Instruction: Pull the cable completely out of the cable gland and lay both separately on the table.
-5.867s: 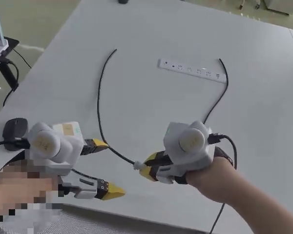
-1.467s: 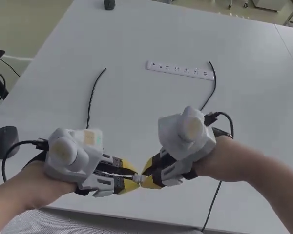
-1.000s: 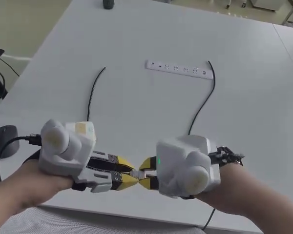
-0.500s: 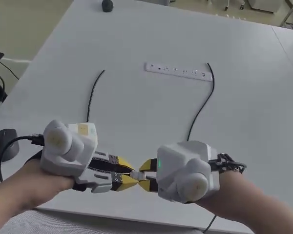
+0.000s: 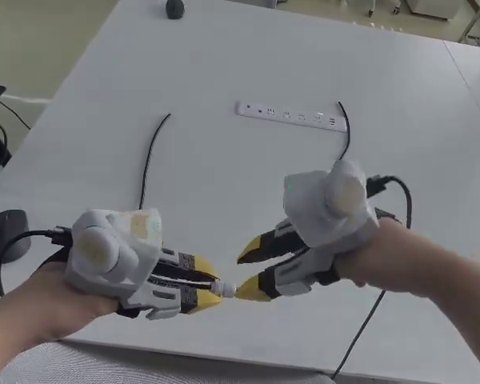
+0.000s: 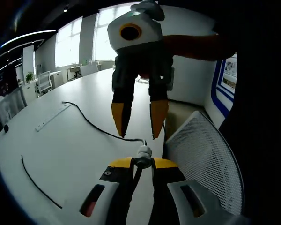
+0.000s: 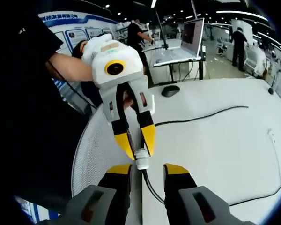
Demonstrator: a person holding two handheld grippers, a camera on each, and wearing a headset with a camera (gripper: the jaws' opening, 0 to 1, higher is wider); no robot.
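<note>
Low in the middle of the head view, the left tool (image 5: 210,288) is clamped on the white gland (image 5: 223,288), which points right. The right tool (image 5: 242,276) gapes empty just beside it. The cable (image 5: 148,160) trails toward the upper left across the bench (image 5: 224,176).

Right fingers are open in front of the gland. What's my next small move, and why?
Probably close the right gripper on the cable just past the cable gland. The left gripper holds the gland at its fingertips, the cable is still threaded through it, and in the right gripper view it runs between the open right fingers, ready to be pulled.
</note>
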